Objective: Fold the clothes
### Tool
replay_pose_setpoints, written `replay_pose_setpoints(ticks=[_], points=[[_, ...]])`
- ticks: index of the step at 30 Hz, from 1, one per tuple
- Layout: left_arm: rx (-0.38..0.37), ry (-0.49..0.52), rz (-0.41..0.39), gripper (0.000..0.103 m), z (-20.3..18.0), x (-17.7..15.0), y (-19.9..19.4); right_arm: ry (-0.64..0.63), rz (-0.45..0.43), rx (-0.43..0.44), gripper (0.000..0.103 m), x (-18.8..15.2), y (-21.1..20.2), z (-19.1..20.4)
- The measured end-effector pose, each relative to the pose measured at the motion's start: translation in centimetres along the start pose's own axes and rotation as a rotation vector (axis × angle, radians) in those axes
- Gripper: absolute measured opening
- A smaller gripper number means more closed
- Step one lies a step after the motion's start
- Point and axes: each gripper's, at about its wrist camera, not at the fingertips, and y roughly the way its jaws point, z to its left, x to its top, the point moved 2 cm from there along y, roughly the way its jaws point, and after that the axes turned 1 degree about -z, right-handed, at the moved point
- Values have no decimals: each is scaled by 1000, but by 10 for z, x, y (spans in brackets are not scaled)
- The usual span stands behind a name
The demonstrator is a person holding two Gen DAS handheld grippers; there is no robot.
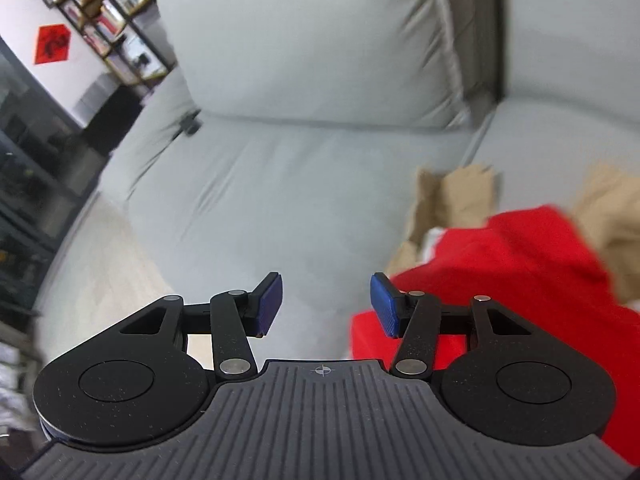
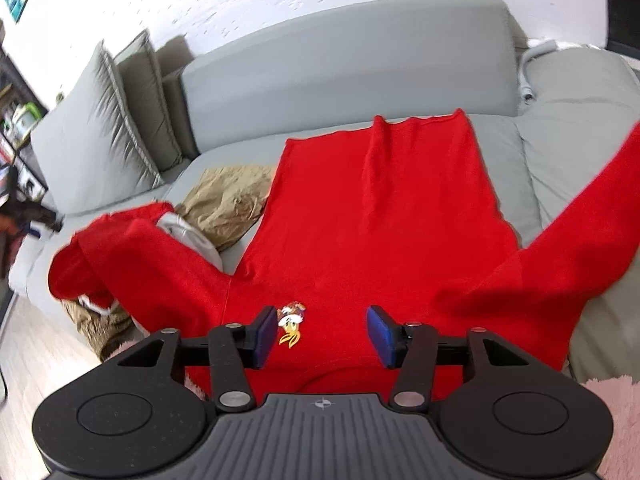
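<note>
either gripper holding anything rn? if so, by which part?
Nothing held. Left gripper is open over the bare sofa; right gripper is open above the red shirt, near its chest print, gripping no fabric.

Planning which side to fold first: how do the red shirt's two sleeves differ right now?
The left sleeve is crumpled, draped over a white item and tan garment. The right sleeve stretches out straight across the grey sofa. Both belong to the red shirt, and no claw holds either.

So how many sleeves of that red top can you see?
2. The left sleeve lies crumpled over the tan garment on the sofa; the right sleeve stretches out straight toward the sofa's right side.
</note>
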Motion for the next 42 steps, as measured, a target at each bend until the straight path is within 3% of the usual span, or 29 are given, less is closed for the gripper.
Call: replay_pose_setpoints(ticks=[1, 3, 6, 8, 10, 12, 16, 18, 22, 25, 28, 30, 31, 33, 35, 38, 42], points=[[-45, 21, -13, 62, -7, -6, -15, 20, -18, -7, 56, 0, -4, -9], [-221, 112, -37, 63, -42, -36, -66, 41, -38, -27, 56, -1, -10, -22], [-446, 159, -26, 64, -91, -85, -119, 76, -67, -76, 56, -3, -19, -47], [-559, 160, 14, 64, -125, -119, -140, 110, -71, -121, 56, -7, -26, -66], [-627, 171, 70, 64, -159, -150, -151, 121, -44, -158, 49, -12, -28, -82], [-647, 202, 127, 62, -196, -182, -154, 99, 32, -200, 20, -24, -23, -98], [-660, 201, 211, 57, -244, -217, -153, 62, 152, -194, 12, -47, -5, -109], [-656, 219, 205, 56, -265, -225, -157, 51, 185, -179, 12, -53, 7, -108], [-648, 266, 114, 56, -287, -224, -156, 96, 174, -146, 15, -48, 28, -107], [-680, 265, 105, 56, -302, -226, -152, 137, 153, -177, 19, -45, 50, -108], [-682, 306, 224, 54, -313, -244, -138, 104, 247, -212, 21, -55, 57, -104], [-677, 320, 219, 56, -309, -252, -134, 113, 295, -205, 21, -56, 51, -104], [-696, 340, 188, 56, -305, -257, -139, 138, 302, -186, 21, -54, 44, -107], [-726, 325, 192, 59, -299, -260, -139, 218, 219, -146, 26, -46, 21, -125], [-755, 282, 200, 60, -294, -258, -135, 292, 142, -210, 37, -38, 4, -153], [-775, 229, 215, 60, -292, -252, -128, 435, 118, -275, 39, -31, -5, -191], [-773, 222, 223, 67, -292, -252, -126, 535, 174, -233, 39, -36, 10, -205]])
